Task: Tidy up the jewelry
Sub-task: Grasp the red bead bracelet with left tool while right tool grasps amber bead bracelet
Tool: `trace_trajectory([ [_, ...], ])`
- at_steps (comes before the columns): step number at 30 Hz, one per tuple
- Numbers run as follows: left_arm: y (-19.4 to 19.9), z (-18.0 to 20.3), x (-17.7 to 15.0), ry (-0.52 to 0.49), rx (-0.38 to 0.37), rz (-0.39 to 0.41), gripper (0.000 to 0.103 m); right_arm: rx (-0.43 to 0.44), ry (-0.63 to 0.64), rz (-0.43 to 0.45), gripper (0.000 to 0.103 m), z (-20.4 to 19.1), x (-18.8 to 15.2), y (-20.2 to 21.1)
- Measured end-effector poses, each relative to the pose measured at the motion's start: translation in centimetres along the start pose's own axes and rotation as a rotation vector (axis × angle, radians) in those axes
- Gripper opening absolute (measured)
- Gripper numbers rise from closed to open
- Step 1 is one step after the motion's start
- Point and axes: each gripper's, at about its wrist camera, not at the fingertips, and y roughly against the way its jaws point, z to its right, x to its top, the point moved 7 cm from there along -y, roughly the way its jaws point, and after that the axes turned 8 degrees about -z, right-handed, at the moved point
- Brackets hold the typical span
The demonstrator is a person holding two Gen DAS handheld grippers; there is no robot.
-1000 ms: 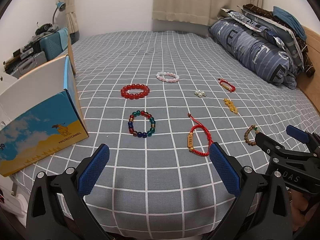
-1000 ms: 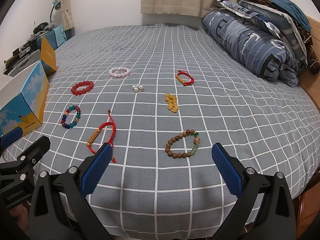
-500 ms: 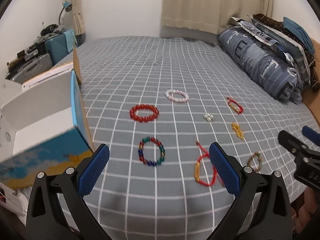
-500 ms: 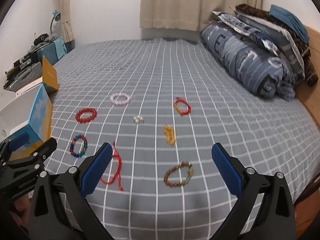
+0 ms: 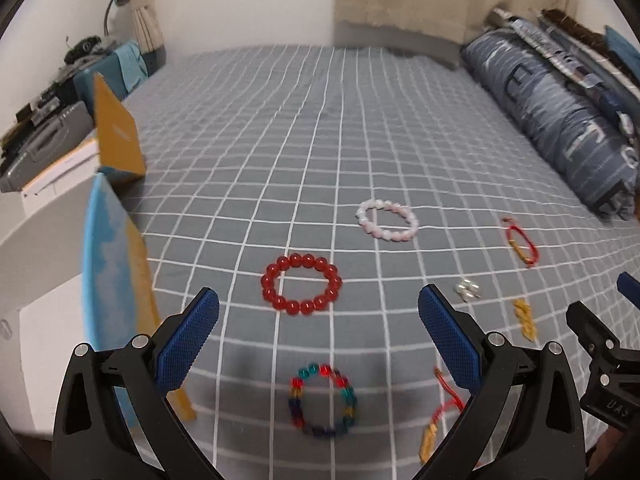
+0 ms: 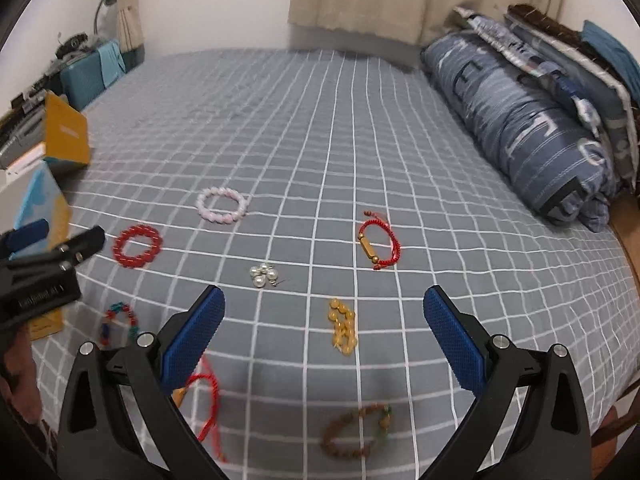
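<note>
Several bracelets lie on a grey checked bedsheet. In the left wrist view I see a red bead bracelet, a pink one, a multicoloured one and a red cord bracelet. My left gripper is open and empty above the sheet, between the red and multicoloured bracelets. In the right wrist view I see pearl earrings, a yellow bead piece, a red cord bracelet and a brown bead bracelet. My right gripper is open and empty over the yellow piece.
An open blue and yellow cardboard box stands at the bed's left edge. Rolled blue bedding and pillows line the right side. Cases and clutter sit beyond the left edge. Another red cord bracelet lies under my right gripper's left finger.
Both grippers have moved forward over the bed, so the bracelets appear closer and lower in each view. Both stay open and empty.
</note>
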Motion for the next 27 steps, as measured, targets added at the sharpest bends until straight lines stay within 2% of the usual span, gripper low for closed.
trace_trajectory([
  [6, -6.0, -1.1, 1.6, 0.01, 0.022, -0.08, 0.097, 0.018, -0.012, -0.091, 0.096, 0.8, 0.7, -5.8],
  [11, -9.7, -2.5, 1.5, 0.039, 0.042, -0.143, 0.097, 0.042, -0.022, -0.163, 0.096, 1.6, -0.2, -9.9],
  [16, -11.4, -3.3, 1.2, 0.055, 0.049, -0.166, 0.097, 0.048, -0.034, -0.214, 0.095, 2.0, -1.3, -12.4],
  [22, -12.1, -3.6, 1.1, 0.066, 0.039, -0.169, 0.097, 0.068, -0.052, -0.246, 0.09, 2.3, -1.8, -13.6],
  [27, -12.7, -4.8, 1.2, 0.103, 0.035, -0.192, 0.091, 0.077, -0.057, -0.258, 0.089, 1.9, -2.1, -13.8],
])
